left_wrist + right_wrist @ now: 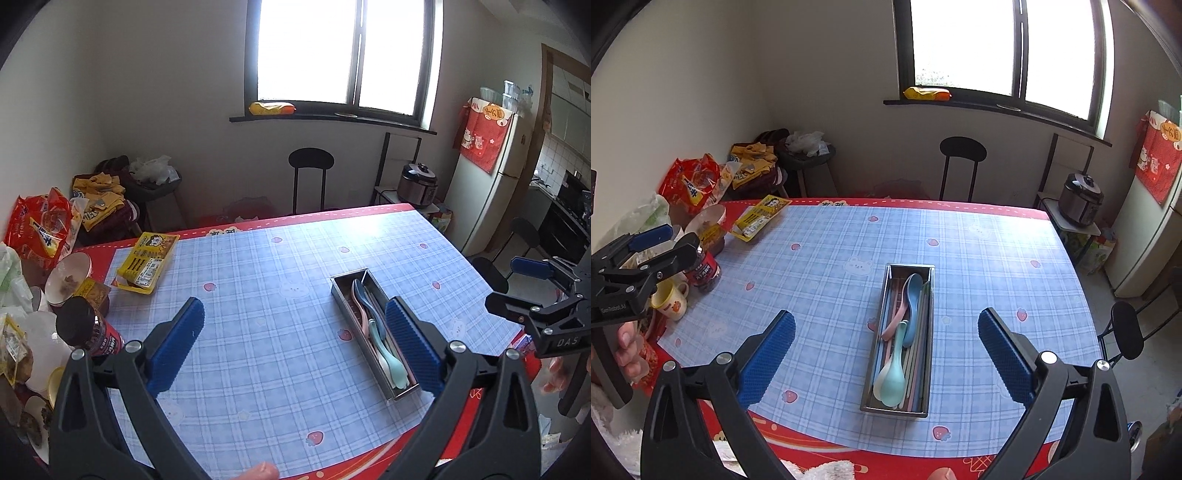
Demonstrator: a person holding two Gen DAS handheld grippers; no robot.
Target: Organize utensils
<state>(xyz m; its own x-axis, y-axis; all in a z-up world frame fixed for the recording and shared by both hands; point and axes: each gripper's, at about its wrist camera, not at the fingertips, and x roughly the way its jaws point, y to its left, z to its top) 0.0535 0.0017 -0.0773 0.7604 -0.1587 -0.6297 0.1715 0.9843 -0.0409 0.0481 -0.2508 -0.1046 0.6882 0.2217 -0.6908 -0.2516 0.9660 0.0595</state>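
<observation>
My blue checked tablecloth [820, 266] looks tidy. The long shiny metal tray [898, 338] at 12 o'clock already holds the pastel plastic spoons [899, 354]. My left gripper [293, 345] and right gripper [886, 347] are both wide apart, holding nothing. I think we're nearly done.

Both wrist views look down from above the near table [258, 258] edge toward the window [997, 48], sharing the tabletop.

Open counter [820, 295] is left all around the metal tray [925, 369], while its left edge is crowded by a jar [701, 271], mug [670, 301] and snack packets [759, 218].
</observation>
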